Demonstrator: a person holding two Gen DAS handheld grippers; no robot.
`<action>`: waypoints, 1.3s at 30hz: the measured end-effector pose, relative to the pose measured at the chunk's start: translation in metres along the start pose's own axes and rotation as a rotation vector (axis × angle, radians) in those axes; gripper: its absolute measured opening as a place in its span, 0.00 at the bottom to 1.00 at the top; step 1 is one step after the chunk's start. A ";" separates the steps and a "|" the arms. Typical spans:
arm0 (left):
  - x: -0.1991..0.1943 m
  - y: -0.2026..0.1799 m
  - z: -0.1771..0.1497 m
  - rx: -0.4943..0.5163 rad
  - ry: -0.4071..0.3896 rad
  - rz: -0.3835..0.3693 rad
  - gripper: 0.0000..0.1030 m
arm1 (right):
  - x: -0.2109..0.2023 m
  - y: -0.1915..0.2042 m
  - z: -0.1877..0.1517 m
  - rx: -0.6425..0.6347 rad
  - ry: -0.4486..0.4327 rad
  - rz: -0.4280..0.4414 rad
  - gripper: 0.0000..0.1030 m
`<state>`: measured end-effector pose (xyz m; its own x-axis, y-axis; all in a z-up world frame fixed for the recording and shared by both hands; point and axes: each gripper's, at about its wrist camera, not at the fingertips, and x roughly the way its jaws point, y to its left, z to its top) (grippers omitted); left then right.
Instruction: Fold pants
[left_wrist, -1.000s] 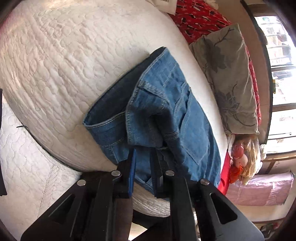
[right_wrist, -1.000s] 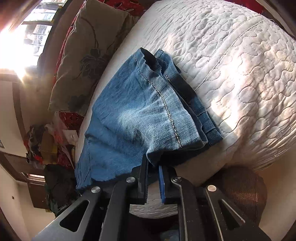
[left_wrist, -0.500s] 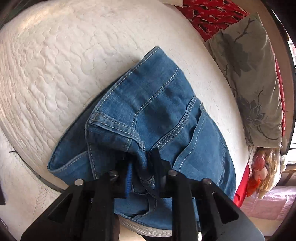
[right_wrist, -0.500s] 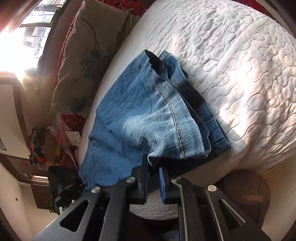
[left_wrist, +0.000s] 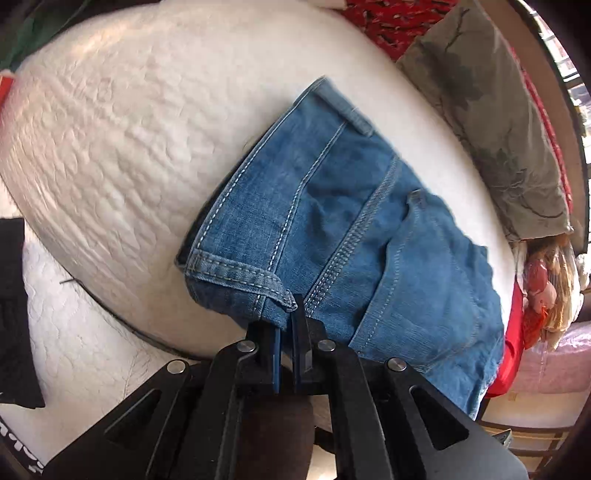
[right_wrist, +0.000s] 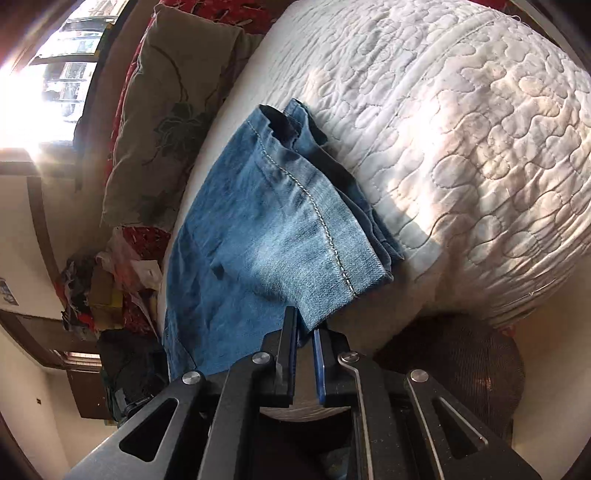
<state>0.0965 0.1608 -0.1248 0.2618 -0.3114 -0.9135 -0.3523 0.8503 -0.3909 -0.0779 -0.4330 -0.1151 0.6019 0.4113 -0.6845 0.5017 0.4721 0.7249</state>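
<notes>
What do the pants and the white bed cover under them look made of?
Pants: blue denim, going by the twill weave, faded patches and pale double topstitching. Bed cover: white quilted fabric, probably cotton or a blend; stitched meandering lines leave puffy padded cells, matte finish.

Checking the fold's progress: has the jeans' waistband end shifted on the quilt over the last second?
Yes. In the left wrist view the jeans have spread farther across the white quilt, toward the grey pillow.

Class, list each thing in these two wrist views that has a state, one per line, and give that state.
Jeans: folded in layers, lying on the quilt.
Left gripper: shut on the jeans' waistband edge.
Right gripper: shut on the jeans' leg edge.
White quilt: spread over the bed.
Floral pillow: lying beside the jeans.
</notes>
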 end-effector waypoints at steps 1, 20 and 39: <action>0.008 0.009 0.001 -0.032 0.017 -0.022 0.03 | 0.003 -0.003 0.001 -0.003 -0.004 -0.022 0.12; -0.087 -0.018 0.093 -0.022 -0.111 -0.248 0.59 | -0.014 0.087 0.102 -0.260 -0.198 -0.168 0.47; 0.008 -0.041 0.139 0.003 -0.055 0.095 0.37 | 0.057 0.096 0.139 -0.367 -0.105 -0.307 0.22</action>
<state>0.2382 0.1826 -0.0999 0.2768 -0.2056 -0.9387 -0.3755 0.8761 -0.3025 0.0907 -0.4727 -0.0740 0.5293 0.1388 -0.8370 0.4251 0.8104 0.4032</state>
